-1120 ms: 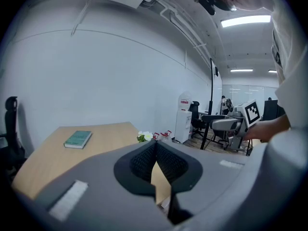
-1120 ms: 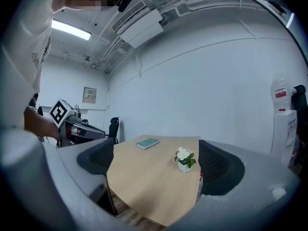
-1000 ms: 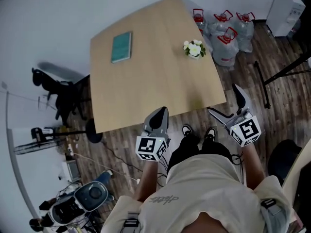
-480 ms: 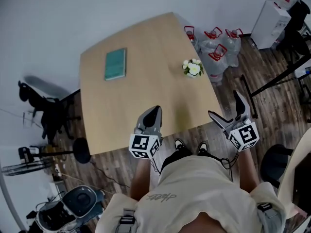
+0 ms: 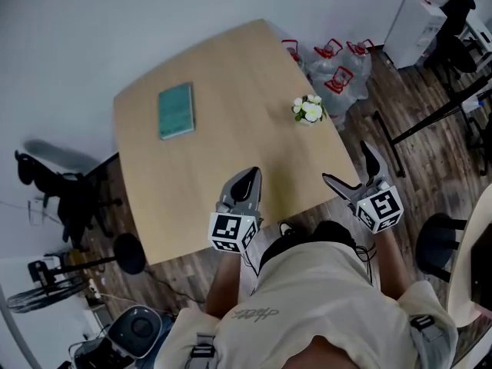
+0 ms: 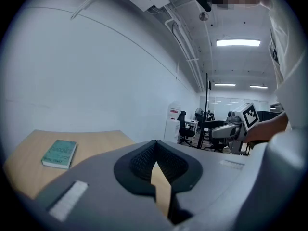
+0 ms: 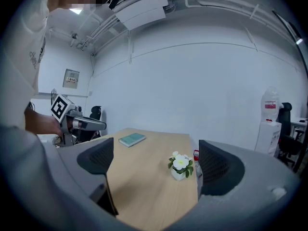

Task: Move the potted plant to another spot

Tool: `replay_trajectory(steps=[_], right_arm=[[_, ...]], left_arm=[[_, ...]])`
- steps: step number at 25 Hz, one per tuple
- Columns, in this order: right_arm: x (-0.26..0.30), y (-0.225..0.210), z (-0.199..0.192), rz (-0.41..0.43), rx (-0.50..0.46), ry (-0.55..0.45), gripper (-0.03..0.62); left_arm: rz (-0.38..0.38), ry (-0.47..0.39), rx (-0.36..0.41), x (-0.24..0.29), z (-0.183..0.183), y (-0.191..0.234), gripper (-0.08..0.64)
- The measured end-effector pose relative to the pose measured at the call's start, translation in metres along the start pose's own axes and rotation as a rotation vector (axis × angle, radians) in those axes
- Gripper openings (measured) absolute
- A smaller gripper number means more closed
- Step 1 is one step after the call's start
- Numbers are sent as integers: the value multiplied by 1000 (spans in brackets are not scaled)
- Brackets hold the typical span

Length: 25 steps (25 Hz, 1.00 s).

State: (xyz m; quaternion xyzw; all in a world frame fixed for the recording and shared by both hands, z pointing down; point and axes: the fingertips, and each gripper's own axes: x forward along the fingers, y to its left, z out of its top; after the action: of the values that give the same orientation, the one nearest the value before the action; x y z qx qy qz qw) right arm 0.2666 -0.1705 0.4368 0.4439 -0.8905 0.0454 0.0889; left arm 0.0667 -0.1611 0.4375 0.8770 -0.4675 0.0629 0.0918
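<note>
the potted plant (image 5: 309,109) stands at 2 o'clock on the table (image 5: 200,183), near its edge. the right hand-held gripper (image 5: 347,164) gapes wide and the left hand-held gripper (image 5: 246,181) is pressed together, both empty. a clumsy reach could nudge the small pot overboard. pale wood top with a teal book (image 5: 176,111) at 10 o'clock; water bottles (image 5: 338,68) on the plank floor.

The person stands closer to the tabletop (image 5: 231,91) than a second ago. The left tool (image 5: 246,180) now reaches further in over the near edge, which it earlier only just overlapped. The right tool (image 5: 347,164), earlier out over the floor, now sits at the near right corner, nearer the potted plant (image 5: 309,109). The camera swings too, and the book (image 5: 176,110) lies lower in the head view.
</note>
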Motion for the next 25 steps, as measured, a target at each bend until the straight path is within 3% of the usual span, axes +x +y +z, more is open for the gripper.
replay_trajectory(steps=[4, 9, 11, 14, 18, 25], right_arm=[[13, 7, -6, 21, 5, 26, 543], [28, -4, -12, 38, -52, 60, 543], [32, -12, -19, 55, -76, 78, 543], [42, -30, -29, 76, -36, 83, 543], [64, -59, -40, 120, -31, 105, 543], [97, -103, -73, 200, -59, 152, 543]], left_arm=[[4, 15, -24, -3, -8, 8, 18], [12, -5, -125, 6, -7, 22, 17], [32, -2, -114, 14, -5, 23, 18], [62, 7, -100, 28, -1, 21, 17], [101, 2, -140, 50, 7, 24, 17], [171, 30, -136, 95, 2, 21, 17]])
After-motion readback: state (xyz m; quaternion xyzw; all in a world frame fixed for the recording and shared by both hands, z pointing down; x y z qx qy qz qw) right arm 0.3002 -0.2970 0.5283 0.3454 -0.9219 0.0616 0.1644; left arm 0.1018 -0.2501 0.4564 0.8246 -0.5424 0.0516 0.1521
